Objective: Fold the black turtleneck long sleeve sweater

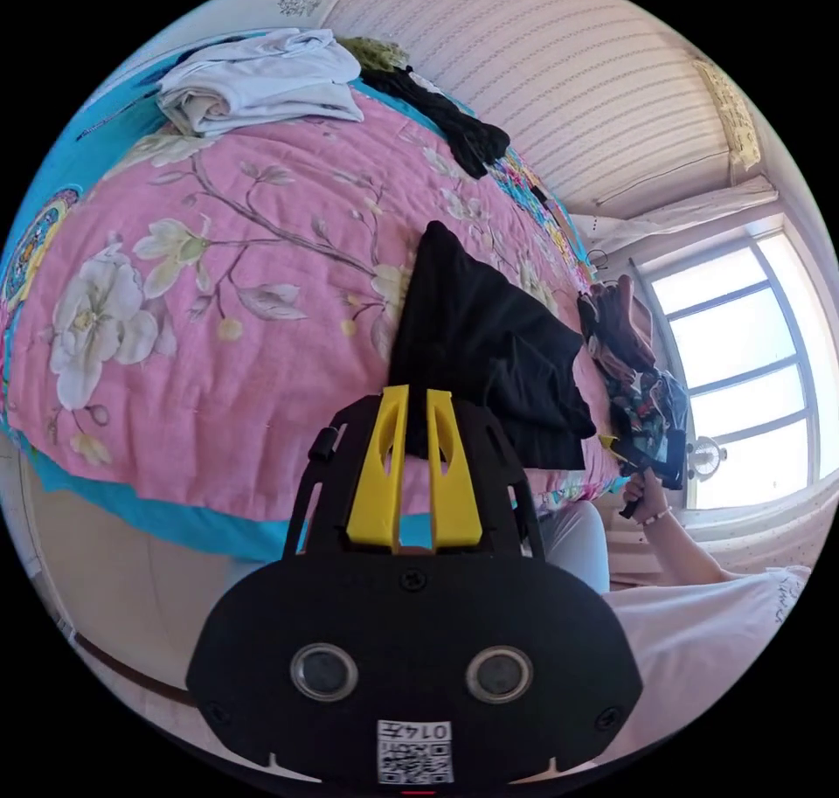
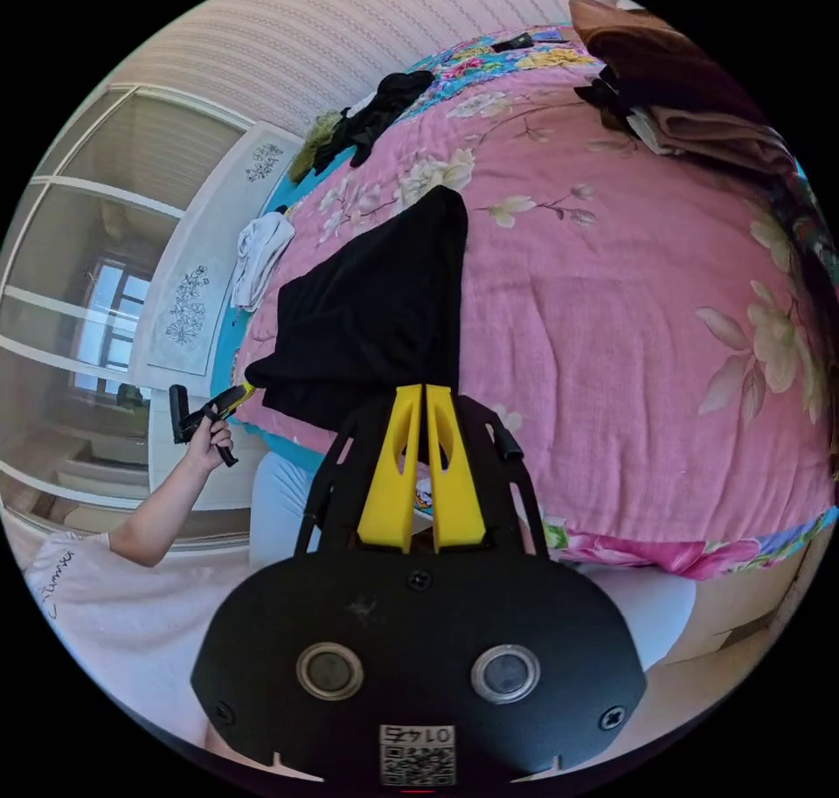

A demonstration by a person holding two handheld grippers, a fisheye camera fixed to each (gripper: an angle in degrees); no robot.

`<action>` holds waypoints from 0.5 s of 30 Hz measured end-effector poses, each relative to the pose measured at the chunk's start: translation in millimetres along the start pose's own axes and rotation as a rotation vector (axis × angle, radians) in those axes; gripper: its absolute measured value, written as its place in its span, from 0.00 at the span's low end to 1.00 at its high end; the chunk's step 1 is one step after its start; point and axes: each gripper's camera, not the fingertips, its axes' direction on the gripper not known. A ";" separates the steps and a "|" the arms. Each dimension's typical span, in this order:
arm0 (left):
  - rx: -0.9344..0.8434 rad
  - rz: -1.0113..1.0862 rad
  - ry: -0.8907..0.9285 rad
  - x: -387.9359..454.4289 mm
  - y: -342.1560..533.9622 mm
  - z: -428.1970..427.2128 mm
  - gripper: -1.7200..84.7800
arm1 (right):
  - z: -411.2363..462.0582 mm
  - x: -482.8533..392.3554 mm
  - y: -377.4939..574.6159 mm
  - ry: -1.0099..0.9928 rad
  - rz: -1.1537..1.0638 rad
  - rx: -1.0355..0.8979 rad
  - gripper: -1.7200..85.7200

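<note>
The black sweater [image 1: 489,352] lies on the pink flowered bedspread [image 1: 218,308], near the edge of the bed on my side, one narrow end reaching toward the far side; my left gripper [image 1: 414,396] has its yellow jaws pressed nearly together on the near hem of the cloth; my right gripper [image 2: 422,392] pinches the hem in the same way, at the other corner; folded white clothes [image 1: 258,81] rest well apart from the sweater; a brown pile [image 2: 664,72] sits near the bed's edge; each gripper body carries a code sticker [image 1: 415,750] with small mirrored digits, which I leave unread.
</note>
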 end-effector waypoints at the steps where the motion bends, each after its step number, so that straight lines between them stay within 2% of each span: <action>1: 0.017 0.027 -0.047 6.9 2.3 -5.2 0.06 | 1.2 -7.7 -1.9 0.003 -0.048 -0.002 0.05; 5: 0.003 0.225 0.020 54.6 -1.2 6.1 0.07 | 28.9 -45.6 -21.1 0.042 -0.193 -0.066 0.10; 9: -0.017 0.266 0.032 93.3 -11.5 40.6 0.11 | 72.6 -73.2 -36.8 0.101 -0.236 -0.152 0.12; 13: -0.106 0.285 -0.041 111.7 -26.3 84.3 0.10 | 106.4 -71.8 -42.2 0.218 -0.171 -0.176 0.12; 15: -0.227 0.266 -0.034 107.6 -30.4 103.4 0.07 | 115.5 -61.9 -39.7 0.147 -0.101 -0.224 0.08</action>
